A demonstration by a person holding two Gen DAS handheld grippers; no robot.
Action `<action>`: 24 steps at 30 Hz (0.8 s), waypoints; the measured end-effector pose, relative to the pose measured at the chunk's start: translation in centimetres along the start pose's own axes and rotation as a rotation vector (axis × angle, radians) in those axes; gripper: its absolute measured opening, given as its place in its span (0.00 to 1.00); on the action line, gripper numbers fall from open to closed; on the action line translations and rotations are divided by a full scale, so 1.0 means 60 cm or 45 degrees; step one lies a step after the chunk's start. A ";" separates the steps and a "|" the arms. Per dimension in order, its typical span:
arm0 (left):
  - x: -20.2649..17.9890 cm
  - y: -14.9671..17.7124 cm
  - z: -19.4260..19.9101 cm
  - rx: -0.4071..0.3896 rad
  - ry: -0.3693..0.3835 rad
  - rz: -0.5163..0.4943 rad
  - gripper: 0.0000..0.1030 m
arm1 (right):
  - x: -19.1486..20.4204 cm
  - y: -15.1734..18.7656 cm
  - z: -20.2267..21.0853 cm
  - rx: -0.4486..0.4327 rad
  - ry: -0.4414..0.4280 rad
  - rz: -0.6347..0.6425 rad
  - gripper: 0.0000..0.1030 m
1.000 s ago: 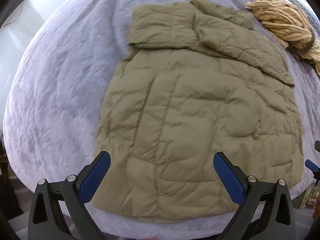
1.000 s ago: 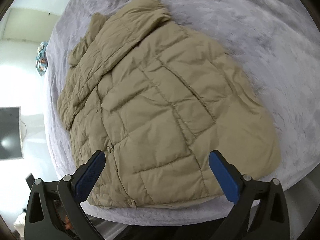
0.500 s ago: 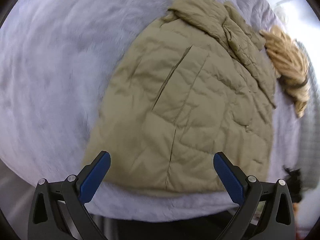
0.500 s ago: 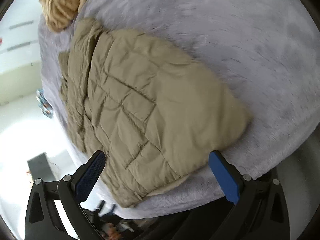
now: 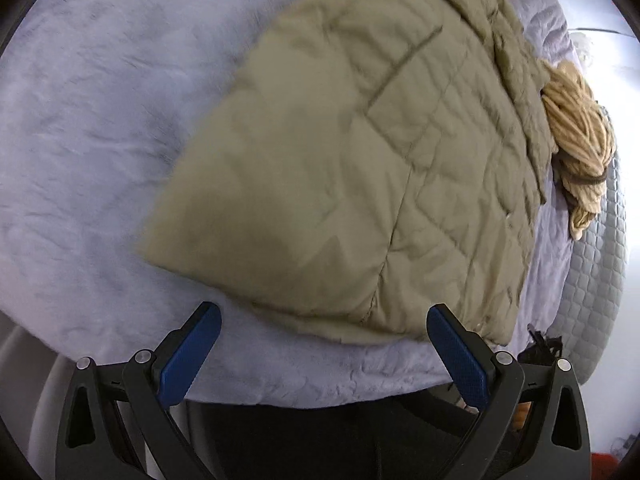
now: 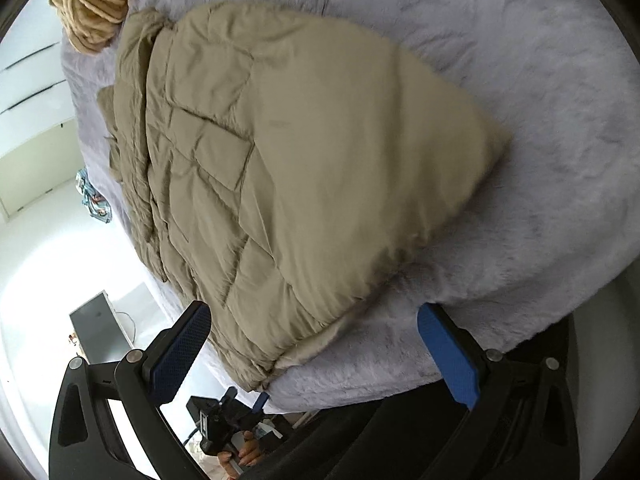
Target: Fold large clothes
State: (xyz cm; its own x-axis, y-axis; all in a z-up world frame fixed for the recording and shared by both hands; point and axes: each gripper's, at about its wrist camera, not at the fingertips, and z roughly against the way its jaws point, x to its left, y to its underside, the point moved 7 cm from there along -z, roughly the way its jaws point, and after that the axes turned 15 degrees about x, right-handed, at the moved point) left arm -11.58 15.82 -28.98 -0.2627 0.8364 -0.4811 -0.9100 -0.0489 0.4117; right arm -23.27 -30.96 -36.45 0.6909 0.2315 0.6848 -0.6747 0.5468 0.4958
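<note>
the quilted jacket (image 5: 360, 152) lay flat on the bed (image 5: 80, 120), hem nearest both grippers; left gripper (image 5: 324, 344) and right gripper (image 6: 312, 344) hovered with fingers spread, empty.

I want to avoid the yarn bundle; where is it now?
The tan yarn bundle lies on the grey bed cover, touching the jacket's far, collar end: right edge in the left wrist view, top left in the right.
</note>
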 end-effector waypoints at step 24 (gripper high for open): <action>-0.128 -0.069 0.005 -0.111 0.163 -0.153 0.17 | 0.033 -0.046 -0.028 -0.018 -0.051 -0.058 0.13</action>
State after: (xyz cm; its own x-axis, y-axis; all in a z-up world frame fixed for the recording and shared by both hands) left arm -5.68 9.76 -26.75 -0.1841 0.7630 -0.6197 -0.9601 -0.0046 0.2796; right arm -19.63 -30.66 -37.36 0.7099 0.1740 0.6825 -0.6387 0.5676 0.5196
